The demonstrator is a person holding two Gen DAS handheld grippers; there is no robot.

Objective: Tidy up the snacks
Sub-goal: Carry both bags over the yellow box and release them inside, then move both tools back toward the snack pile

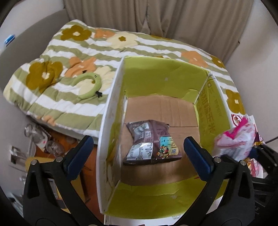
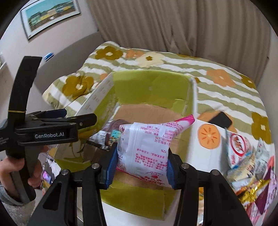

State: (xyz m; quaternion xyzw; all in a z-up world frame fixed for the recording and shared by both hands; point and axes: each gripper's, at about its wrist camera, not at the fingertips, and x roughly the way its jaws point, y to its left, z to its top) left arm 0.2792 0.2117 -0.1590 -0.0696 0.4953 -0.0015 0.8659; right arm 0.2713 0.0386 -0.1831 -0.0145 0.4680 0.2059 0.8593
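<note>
— Cardboard, lined lime green inside: that is the box (image 1: 166, 76), standing open on the flowered quilt (image 1: 73, 57). What lies in it?

— One brown snack packet (image 1: 151, 140), flat on the bare cardboard floor toward the near left wall, printed side up. Nothing touches it.

— And the left gripper (image 1: 137, 151)?

— Its jaws stand wide apart above the box, the blue pads (image 1: 78, 156) well clear of the brown packet on either side. It holds nothing. In the right wrist view the same tool (image 2: 76, 116) shows from the side, over the box's left wall, with a hand (image 2: 20, 166) around its handle.

— The right gripper (image 2: 141, 168)?

— Clamped on a white and pink snack packet (image 2: 147, 144); the blue pads press its lower sides, and the packet sticks up tilted, its pink corner pointing to the box's right wall. It hangs over the near edge of the box, above the floor, not resting on anything.

— Anything left outside?

— A heap of more snack packets (image 2: 250, 166) lies on the quilt just right of the box, white, red, gold and dark red wrappers jumbled together. A dark phone (image 2: 221, 120) lies near the box's right flap, which bears an orange slice print (image 2: 208, 135).

— Behind?

— Beige curtains (image 1: 156, 15), and a framed picture (image 2: 50, 15) on the wall at left.
</note>
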